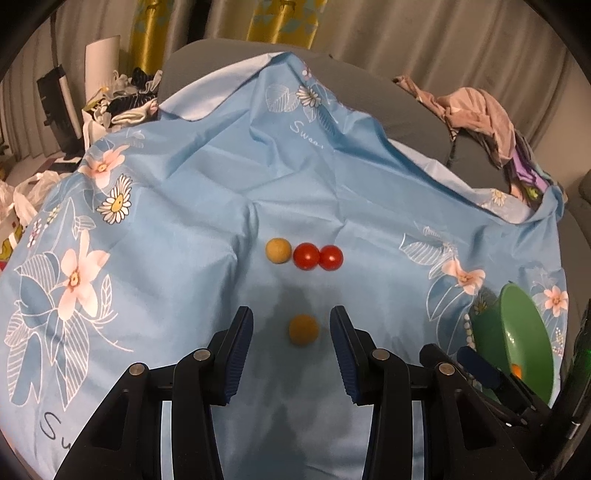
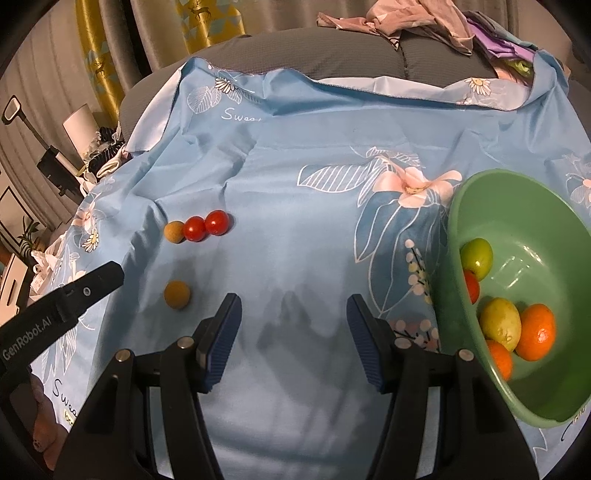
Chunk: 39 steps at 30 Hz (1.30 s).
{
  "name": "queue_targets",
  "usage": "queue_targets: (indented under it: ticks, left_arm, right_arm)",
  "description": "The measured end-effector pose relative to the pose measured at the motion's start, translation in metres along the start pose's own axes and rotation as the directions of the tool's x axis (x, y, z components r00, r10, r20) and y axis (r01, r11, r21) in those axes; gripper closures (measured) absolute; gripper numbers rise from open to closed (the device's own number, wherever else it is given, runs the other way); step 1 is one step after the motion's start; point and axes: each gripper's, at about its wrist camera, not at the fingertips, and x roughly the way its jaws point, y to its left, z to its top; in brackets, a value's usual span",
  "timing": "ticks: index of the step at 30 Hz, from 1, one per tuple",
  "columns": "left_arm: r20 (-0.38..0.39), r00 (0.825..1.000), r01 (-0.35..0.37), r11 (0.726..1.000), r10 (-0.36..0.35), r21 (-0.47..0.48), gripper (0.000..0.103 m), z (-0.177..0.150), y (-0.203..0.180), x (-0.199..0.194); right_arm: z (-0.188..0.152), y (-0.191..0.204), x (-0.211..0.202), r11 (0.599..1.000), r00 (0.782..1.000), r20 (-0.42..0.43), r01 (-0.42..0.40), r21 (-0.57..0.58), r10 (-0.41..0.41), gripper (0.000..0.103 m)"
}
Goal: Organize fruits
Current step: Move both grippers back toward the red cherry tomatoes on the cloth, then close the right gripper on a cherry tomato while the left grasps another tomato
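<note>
A tan round fruit [image 1: 303, 329] lies on the blue floral cloth [image 1: 207, 206] between the tips of my left gripper [image 1: 291, 319]. The gripper is open, with a gap on each side of the fruit. Farther off sit a second tan fruit [image 1: 277, 250] and two red tomatoes [image 1: 306, 256] [image 1: 331, 257], touching in a row. My right gripper [image 2: 293, 308] is open over bare cloth, with nothing between its fingers. To its right, a green bowl [image 2: 535, 229] tilts toward it and holds oranges [image 2: 537, 326], a green fruit [image 2: 478, 253] and a yellow-green one [image 2: 500, 323].
The cloth [image 2: 295, 192] covers a grey sofa [image 2: 332, 55]. Crumpled pink and purple clothes [image 2: 424, 18] lie on the sofa back at the far right. Bags and clutter [image 1: 122, 99] stand beyond the cloth's left edge. One left-gripper finger [image 2: 92, 288] reaches in from the left.
</note>
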Motion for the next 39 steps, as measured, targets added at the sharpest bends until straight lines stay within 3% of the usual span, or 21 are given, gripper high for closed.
queue_targets:
  ticks: [8,12,19,27,32,35,37,39]
  left_arm:
    - [-0.015,0.999,0.028,0.998,-0.029,-0.06,0.061,0.003,0.012,0.003]
    - [-0.048,0.997,0.052,0.993,-0.058,-0.104,0.061,0.004,0.021,0.007]
    - [-0.047,0.997,0.048,0.988,-0.055,-0.147,0.062,0.018,0.035,0.02]
    - [-0.071,0.989,0.113,0.976,-0.128,-0.185,0.07,0.038,0.034,0.05]
    - [-0.103,0.988,0.089,0.976,-0.111,-0.198,0.072,0.039,0.034,0.068]
    - [-0.124,0.983,0.104,0.97,-0.133,-0.219,0.073,0.041,0.035,0.077]
    - [-0.13,0.983,0.1,0.968,-0.133,-0.232,0.073,0.041,0.034,0.079]
    - [-0.134,0.981,0.104,0.967,-0.138,-0.234,0.073,0.041,0.032,0.08]
  right_arm:
    - [0.0,0.002,0.001,1.0,1.0,-0.002,0.013,-0.021,-0.014,0.046]
    - [0.001,0.004,0.0,1.0,1.0,-0.007,-0.005,-0.025,0.005,0.056]
    - [0.024,0.009,0.007,0.986,0.985,-0.036,-0.166,0.031,0.167,0.061]
    - [0.067,0.031,0.067,0.967,0.963,-0.112,-0.236,0.095,0.246,0.065]
    - [0.075,0.043,0.106,0.96,0.946,-0.171,-0.259,0.105,0.274,0.065]
    - [0.073,0.046,0.119,0.957,0.942,-0.177,-0.272,0.101,0.286,0.07]
    - [0.072,0.044,0.121,0.942,0.928,-0.173,-0.314,0.118,0.33,0.081]
    - [0.073,0.042,0.116,0.944,0.931,-0.17,-0.306,0.123,0.324,0.086]
